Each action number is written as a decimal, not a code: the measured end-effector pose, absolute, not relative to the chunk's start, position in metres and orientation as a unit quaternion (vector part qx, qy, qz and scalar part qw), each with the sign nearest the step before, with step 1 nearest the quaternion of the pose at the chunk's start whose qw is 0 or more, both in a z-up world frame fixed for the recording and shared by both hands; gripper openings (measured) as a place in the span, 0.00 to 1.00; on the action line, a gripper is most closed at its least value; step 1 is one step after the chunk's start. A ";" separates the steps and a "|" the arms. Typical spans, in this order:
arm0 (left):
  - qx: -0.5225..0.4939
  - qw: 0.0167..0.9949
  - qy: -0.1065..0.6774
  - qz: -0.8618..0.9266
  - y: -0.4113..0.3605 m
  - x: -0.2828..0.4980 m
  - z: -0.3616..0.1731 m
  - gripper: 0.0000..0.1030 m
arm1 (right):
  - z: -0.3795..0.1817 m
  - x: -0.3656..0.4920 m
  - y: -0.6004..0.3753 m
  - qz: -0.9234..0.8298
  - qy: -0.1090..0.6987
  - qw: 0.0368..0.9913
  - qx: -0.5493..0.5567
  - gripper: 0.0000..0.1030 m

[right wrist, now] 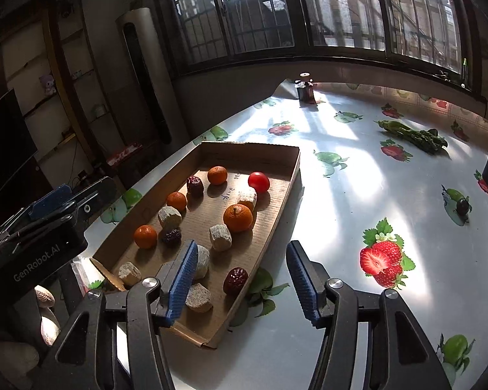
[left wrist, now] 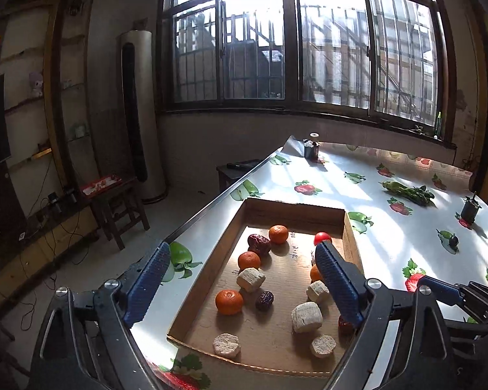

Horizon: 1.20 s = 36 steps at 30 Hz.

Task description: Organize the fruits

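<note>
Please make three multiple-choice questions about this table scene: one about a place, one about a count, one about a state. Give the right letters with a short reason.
1. Where does the green vegetable bundle lie?
A. In the cardboard tray
B. On the tablecloth, outside the tray
C. On the windowsill

2. How many oranges are in the tray?
A. Two
B. Six
C. Four

3. What is the state of the right gripper?
A. Open, holding nothing
B. Shut on an orange
C. Shut on a date

Answers: 1 B, the bundle lies far from the tray, on the cloth. 2 C, four oranges show in the tray. 3 A, its jaws stand apart with nothing held.
</note>
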<state>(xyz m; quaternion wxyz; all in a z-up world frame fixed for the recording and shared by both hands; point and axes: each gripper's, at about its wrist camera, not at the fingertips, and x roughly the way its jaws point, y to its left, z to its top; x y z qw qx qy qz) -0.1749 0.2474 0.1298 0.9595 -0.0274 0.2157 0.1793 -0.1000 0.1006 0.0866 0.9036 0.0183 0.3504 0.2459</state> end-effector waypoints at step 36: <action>-0.065 0.932 0.296 0.201 0.231 -0.172 0.094 1.00 | 0.069 -0.126 0.072 0.173 0.353 0.919 -0.020 0.75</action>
